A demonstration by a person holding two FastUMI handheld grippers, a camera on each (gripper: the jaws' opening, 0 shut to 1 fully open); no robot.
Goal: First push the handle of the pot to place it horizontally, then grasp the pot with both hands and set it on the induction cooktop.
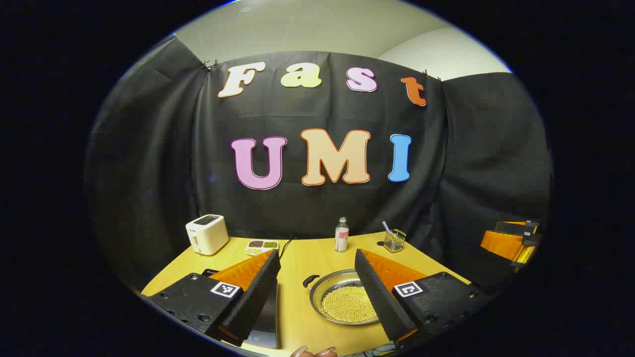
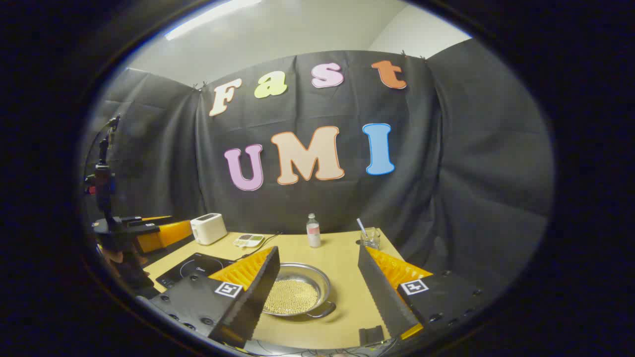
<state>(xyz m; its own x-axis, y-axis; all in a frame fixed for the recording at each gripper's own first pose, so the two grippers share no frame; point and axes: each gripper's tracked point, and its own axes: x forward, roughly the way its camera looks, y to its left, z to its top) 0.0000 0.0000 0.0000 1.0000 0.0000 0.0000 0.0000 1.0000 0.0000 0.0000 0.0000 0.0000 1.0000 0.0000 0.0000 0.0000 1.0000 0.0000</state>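
Observation:
A shallow metal pot (image 1: 342,297) holding small golden beads sits on the wooden table (image 1: 297,258), just beyond my left gripper (image 1: 316,255), which is open. One loop handle (image 1: 310,281) points to the far left. The black induction cooktop (image 1: 265,317) lies under that gripper's left finger. In the right gripper view the pot (image 2: 296,290) lies low between the fingers of my open right gripper (image 2: 318,249), partly hidden by its left finger, with a handle (image 2: 322,310) at the near right. The cooktop (image 2: 193,267) is left of the pot. Neither gripper touches the pot.
A white toaster (image 2: 208,228), a small tray of beans (image 2: 249,240), a bottle (image 2: 313,231) and a glass with a straw (image 2: 369,239) stand along the back of the table. A cord (image 2: 263,240) runs toward the cooktop. Fingers of a hand (image 1: 312,352) show at the bottom edge.

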